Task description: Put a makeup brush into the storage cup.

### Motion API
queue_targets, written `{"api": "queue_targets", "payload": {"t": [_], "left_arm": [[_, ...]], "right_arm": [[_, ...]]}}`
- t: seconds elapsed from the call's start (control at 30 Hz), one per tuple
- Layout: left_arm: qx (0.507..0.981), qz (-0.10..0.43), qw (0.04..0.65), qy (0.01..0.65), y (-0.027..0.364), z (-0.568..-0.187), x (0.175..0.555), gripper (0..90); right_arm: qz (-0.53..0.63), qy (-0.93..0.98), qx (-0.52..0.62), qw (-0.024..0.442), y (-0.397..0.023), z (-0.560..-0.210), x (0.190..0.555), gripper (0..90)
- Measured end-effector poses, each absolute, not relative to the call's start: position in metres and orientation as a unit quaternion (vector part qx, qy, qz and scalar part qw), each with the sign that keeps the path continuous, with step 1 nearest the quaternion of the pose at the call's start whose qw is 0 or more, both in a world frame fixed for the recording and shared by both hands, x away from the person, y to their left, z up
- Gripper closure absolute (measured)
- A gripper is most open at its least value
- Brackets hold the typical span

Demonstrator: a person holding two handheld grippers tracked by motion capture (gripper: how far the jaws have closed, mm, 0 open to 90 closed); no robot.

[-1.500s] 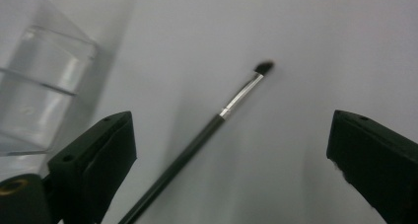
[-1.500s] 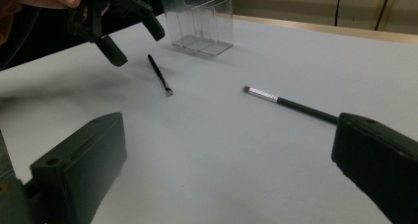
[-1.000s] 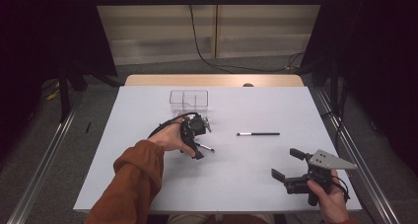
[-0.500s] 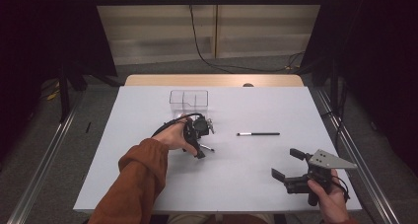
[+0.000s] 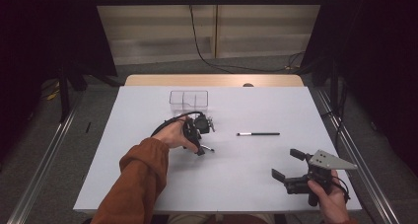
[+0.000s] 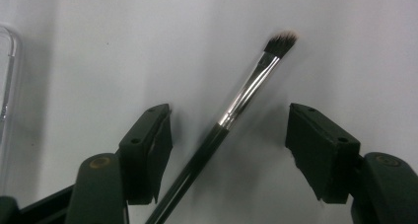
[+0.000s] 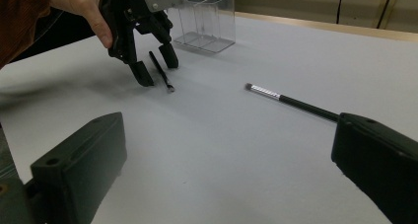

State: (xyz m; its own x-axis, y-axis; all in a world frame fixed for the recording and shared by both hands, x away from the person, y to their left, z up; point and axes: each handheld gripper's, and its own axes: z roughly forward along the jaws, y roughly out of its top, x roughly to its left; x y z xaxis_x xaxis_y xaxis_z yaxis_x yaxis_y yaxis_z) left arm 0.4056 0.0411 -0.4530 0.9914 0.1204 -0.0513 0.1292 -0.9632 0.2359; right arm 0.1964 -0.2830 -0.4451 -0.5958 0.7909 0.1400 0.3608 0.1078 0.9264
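- The small brush [image 6: 231, 113] lies flat on the white counter [image 5: 148, 184] between the jaws of my left gripper [image 6: 229, 135]; its bristle tip points away from me, and its dark handle runs back under the gripper, nearer the left-hand jaw in the left gripper view.
- My left gripper's jaws have just been closing around that brush, but the pads stand clear of it on both sides, so it is not yet clamped.
- I count two brushes: this one and a longer brush [image 5: 258, 133] lying by itself towards the counter's middle, well apart from both grippers.
- One clear two-compartment box [image 5: 189, 99] stands just beyond my left gripper, near the far edge.
- My right gripper [image 5: 287, 163] rests released near the counter's near right corner, jaws spread wide with nothing between them.
- Two grippers in all, one in each hand.
- Between the two grippers the counter is open white surface; the near-left stretch is crossed by my orange sleeve [image 5: 138, 184].
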Motion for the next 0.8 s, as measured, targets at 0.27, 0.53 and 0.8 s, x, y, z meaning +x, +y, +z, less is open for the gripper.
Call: {"api": "queue_targets", "payload": {"t": [0.27,0.53,0.8], "left_arm": [[0.992,-0.026,0.114,0.057,0.041,-0.4489,0.4082,58.8],[0.994,-0.028,0.103,0.037,0.0373,-0.448,0.4056,74.0],[0.995,-0.034,0.087,0.028,0.0321,-0.4475,0.4038,83.8]], "right_arm": [[0.529,0.72,0.399,0.205,-0.2825,-0.4452,0.1963,0.0],[0.529,0.721,0.399,0.204,-0.2822,-0.4454,0.1961,0.0],[0.528,0.722,0.398,0.204,-0.2824,-0.4457,0.1963,0.0]]}}
